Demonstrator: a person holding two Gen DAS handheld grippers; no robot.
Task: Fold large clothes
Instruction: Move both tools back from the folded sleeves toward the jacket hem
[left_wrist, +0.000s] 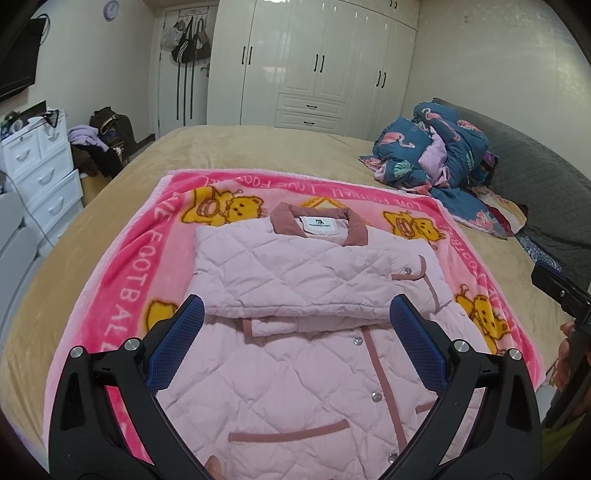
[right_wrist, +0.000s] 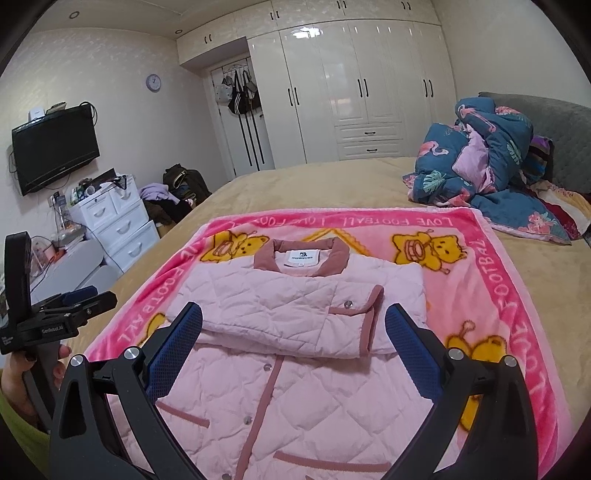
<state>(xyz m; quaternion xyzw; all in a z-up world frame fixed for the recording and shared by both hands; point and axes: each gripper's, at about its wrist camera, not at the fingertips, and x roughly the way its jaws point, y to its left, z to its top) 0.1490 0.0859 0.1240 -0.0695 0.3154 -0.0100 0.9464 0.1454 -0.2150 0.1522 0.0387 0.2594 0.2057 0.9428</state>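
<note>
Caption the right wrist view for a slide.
Open right tongs above a half-folded pink quilted jacket on a bear-print blanket.

Bright even light, fisheye-warped edges.

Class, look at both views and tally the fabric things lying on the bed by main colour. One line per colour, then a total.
Pale pink: 1, the quilted jacket
Bright pink: 1, the bear blanket under the jacket
Dark blue: 1, the flamingo quilt, bunched beside the headboard
Tan: 1, the bedspread beneath everything
Total: 4
</note>
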